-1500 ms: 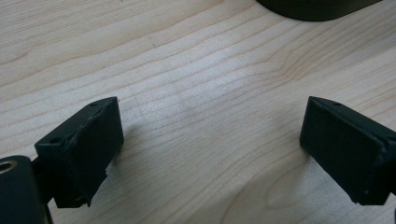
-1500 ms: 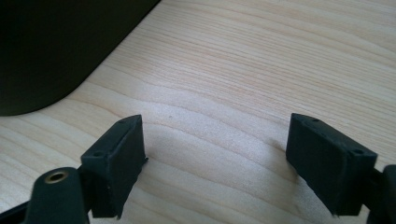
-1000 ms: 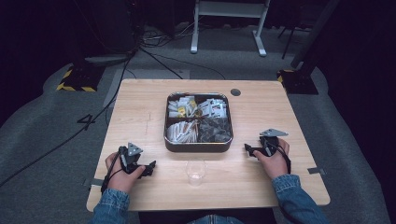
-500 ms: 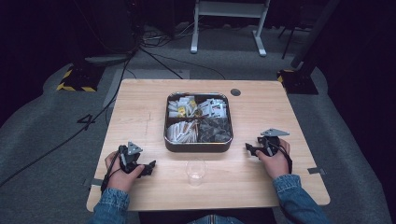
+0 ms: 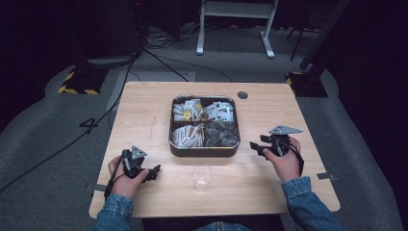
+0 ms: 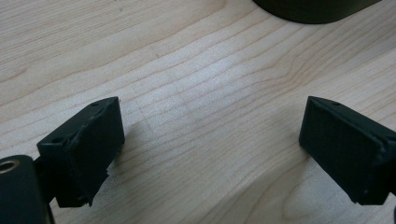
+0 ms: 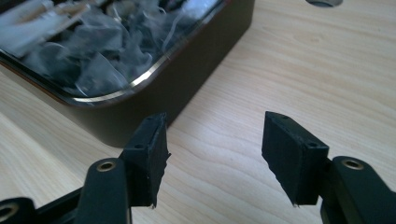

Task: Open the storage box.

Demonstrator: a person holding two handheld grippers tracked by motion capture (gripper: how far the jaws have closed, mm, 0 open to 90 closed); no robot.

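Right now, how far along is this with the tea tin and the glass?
Nothing looks done: the clear glass stands empty and the sachets sit in the four-compartment tin. In hand: the right tongs are beside the tin's right wall, jaws just been closing, nothing between them. The left tongs are open over bare table. Picking a sachet is still left.

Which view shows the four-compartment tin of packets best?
The high view: the whole tin with all four compartments. The right gripper view shows one near corner with dark packets; the left gripper view shows a dark edge.
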